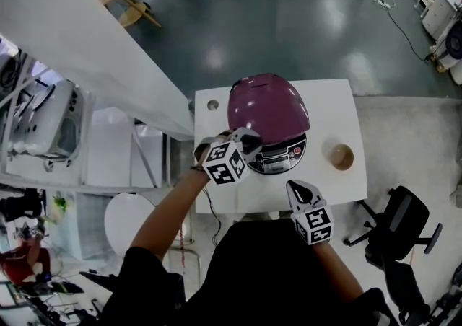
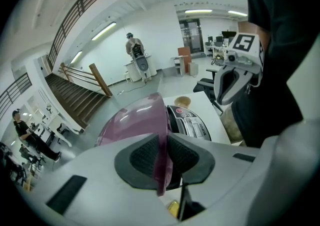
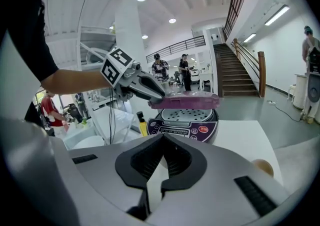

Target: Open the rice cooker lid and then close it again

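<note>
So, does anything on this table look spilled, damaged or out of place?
Nothing stands out. The rice cooker lid is partly raised, but the left gripper is shut on its front edge, which fits the task. The small brown bowl stands upright on the table, with no spill visible.

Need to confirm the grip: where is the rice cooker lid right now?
Head view, table centre: the purple lid is partly raised over the rice cooker base, its front edge clamped in the left tool, brown bowl to its right.
</note>
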`<state>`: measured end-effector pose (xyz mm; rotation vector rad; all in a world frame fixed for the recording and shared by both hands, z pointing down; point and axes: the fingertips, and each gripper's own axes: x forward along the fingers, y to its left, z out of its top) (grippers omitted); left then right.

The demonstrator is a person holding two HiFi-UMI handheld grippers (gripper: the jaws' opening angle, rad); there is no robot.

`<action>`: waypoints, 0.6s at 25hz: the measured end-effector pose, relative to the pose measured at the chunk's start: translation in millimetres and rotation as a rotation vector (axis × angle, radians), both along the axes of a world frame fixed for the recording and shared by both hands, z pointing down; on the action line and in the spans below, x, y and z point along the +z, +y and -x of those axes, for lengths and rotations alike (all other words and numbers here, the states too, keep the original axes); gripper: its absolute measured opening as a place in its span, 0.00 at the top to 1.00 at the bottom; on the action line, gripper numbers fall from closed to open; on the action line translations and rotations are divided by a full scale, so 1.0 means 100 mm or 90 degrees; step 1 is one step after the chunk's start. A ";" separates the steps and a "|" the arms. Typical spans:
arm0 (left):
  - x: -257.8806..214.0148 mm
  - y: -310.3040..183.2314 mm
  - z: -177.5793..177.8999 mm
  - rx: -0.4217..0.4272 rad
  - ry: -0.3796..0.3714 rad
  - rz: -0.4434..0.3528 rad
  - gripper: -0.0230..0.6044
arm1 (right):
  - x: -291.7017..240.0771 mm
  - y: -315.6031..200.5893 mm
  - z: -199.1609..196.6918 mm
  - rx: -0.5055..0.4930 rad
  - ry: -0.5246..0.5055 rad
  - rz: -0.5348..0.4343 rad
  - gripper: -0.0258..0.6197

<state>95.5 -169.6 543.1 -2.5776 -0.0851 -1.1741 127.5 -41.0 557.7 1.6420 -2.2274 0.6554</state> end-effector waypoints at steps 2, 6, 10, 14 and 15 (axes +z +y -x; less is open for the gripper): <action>0.06 0.02 0.00 0.003 -0.005 0.003 0.88 | 0.01 -0.02 -0.01 -0.001 0.000 0.002 0.96; 0.15 0.05 0.02 -0.009 -0.007 0.012 0.88 | 0.02 -0.08 0.00 -0.003 -0.004 0.003 0.96; 0.21 0.08 0.02 -0.021 0.002 0.030 0.88 | 0.01 -0.11 0.03 -0.016 -0.014 0.002 0.96; 0.27 0.09 0.02 -0.014 -0.009 0.032 0.89 | 0.04 -0.17 0.07 -0.023 -0.020 0.004 0.96; 0.29 0.10 0.03 -0.012 -0.013 0.033 0.89 | 0.04 -0.18 0.08 -0.023 -0.023 0.005 0.96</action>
